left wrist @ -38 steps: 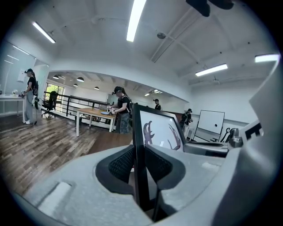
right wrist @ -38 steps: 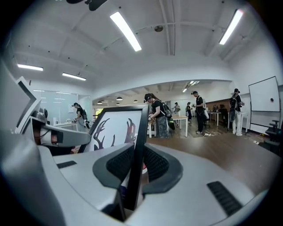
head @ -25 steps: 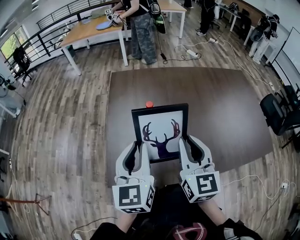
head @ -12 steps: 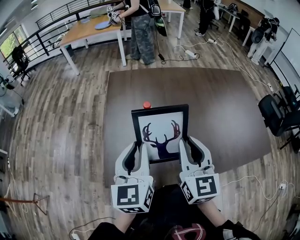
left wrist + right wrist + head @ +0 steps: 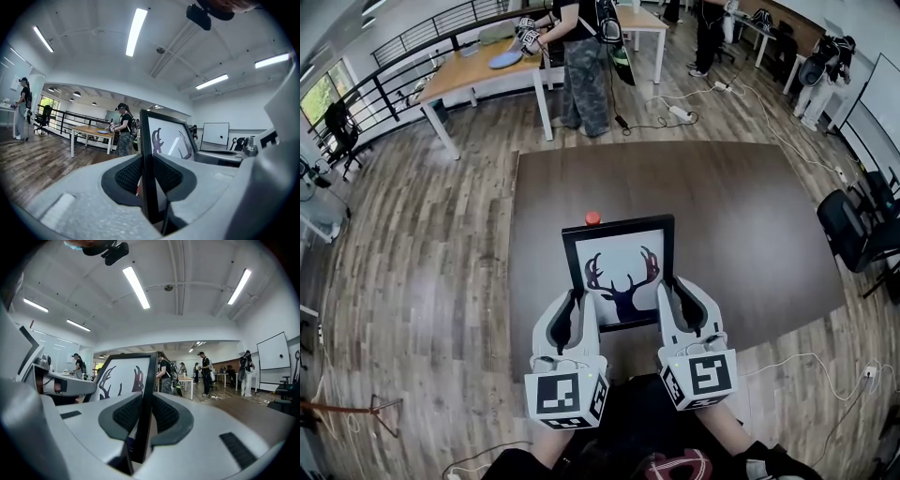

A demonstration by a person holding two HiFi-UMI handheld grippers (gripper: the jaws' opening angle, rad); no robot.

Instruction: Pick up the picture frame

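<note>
The picture frame (image 5: 619, 267) is black, with a dark deer-head silhouette on white. It is held upright, tilted a little back, over the near part of the brown table (image 5: 731, 206). My left gripper (image 5: 575, 305) is shut on its lower left edge, and the left gripper view shows the frame's edge (image 5: 148, 159) pinched between the ribbed pads (image 5: 127, 173). My right gripper (image 5: 678, 295) is shut on the lower right edge, with the frame's edge (image 5: 144, 404) clamped between its pads (image 5: 165, 412). The frame's bottom rail is partly hidden behind the grippers.
A small red button (image 5: 592, 217) sits on the table just beyond the frame. A person (image 5: 581, 56) stands at a wooden table (image 5: 478, 66) at the back. A black chair (image 5: 853, 230) is at the right, and cables (image 5: 806, 361) lie on the wood floor.
</note>
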